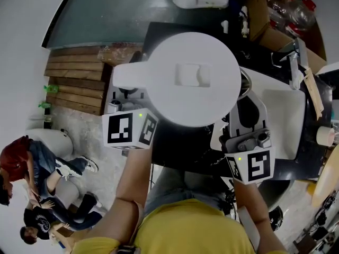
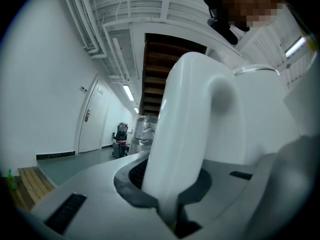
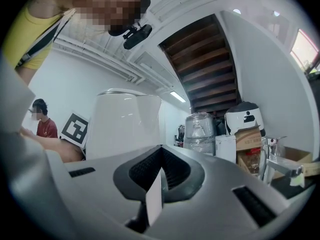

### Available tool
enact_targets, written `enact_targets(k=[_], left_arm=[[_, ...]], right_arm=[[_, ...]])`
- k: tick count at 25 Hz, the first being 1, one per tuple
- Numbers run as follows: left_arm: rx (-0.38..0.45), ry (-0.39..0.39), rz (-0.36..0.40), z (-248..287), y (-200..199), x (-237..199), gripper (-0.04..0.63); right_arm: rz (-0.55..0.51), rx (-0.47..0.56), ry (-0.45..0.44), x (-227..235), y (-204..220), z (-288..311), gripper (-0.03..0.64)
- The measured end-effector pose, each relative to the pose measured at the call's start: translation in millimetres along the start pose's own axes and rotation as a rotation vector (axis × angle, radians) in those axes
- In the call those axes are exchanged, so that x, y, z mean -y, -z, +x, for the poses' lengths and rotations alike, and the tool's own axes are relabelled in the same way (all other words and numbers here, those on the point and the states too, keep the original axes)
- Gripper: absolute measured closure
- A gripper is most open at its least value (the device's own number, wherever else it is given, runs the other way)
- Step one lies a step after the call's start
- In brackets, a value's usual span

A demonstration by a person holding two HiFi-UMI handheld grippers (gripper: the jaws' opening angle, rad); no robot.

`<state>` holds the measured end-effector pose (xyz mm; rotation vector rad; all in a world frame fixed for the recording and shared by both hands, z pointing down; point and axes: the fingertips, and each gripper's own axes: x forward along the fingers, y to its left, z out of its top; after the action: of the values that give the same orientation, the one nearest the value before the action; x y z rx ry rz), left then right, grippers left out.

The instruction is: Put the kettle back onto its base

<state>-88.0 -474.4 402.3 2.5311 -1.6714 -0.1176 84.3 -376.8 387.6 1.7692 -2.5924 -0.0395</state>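
**Item: white plastic electric kettle** (image 1: 190, 78), round flat lid facing up. It fills the upper middle of the head view, lifted above a black countertop (image 1: 180, 147). In the right gripper view the body stands upright at centre left. The base cannot be made out in any view.

**Handle:** thick white curved handle (image 1: 130, 75), projecting to the left of the body. In the left gripper view it rises through the centre of the frame.

**Left gripper** (image 1: 124, 97): jaws clamped on the kettle handle, one on each side at its lower end. The marker cube is at centre left of the head view.

**Right gripper** (image 1: 248, 115): jaws pressed together, holding nothing. It is just right of the kettle and apart from it, with its marker cube at lower right.

**Surroundings, head view:**
- White sink basin (image 1: 283, 115) with metal tap (image 1: 294, 62), right of frame.
- Brown cardboard box (image 1: 265, 20), upper right.
- Slatted wooden boards (image 1: 77, 83), left of centre.
- Seated people (image 1: 37, 168), lower left.
- Operator's yellow shirt (image 1: 190, 226), bottom centre.

**Surroundings, right gripper view:**
- Plastic-wrapped bundle (image 3: 199, 131), right of centre.
- White appliance with black top (image 3: 244, 116) just beside the bundle, resting on a cardboard carton (image 3: 248, 141).
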Motion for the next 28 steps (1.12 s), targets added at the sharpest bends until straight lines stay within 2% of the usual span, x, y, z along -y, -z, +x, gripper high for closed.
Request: enact_targets(k=[15,21,23,26,28], left_arm=[[-0.062,0.013,0.027,2.9,16.0,-0.1,0.555],[-0.120,0.041,0.119,2.1,25.6,6.3,0.551],[-0.138,0.047,0.117,-2.3,30.2,6.8,0.523],[-0.157,0.045,0.111,-11.6,32.1,4.0,0.442],[-0.171,0.036,0.113,-18.8,31.8,2.2,0.436]], right_arm=[[0.016,-0.032,0.029,3.4,8.1,3.8,0.612],[0.006,-0.053,0.055,4.6,12.2,3.6,0.612],[0.000,-0.060,0.061,4.1,12.5,2.7,0.612],[-0.007,-0.067,0.068,3.1,12.4,1.5,0.612],[-0.012,-0.071,0.071,1.8,11.3,0.4,0.612]])
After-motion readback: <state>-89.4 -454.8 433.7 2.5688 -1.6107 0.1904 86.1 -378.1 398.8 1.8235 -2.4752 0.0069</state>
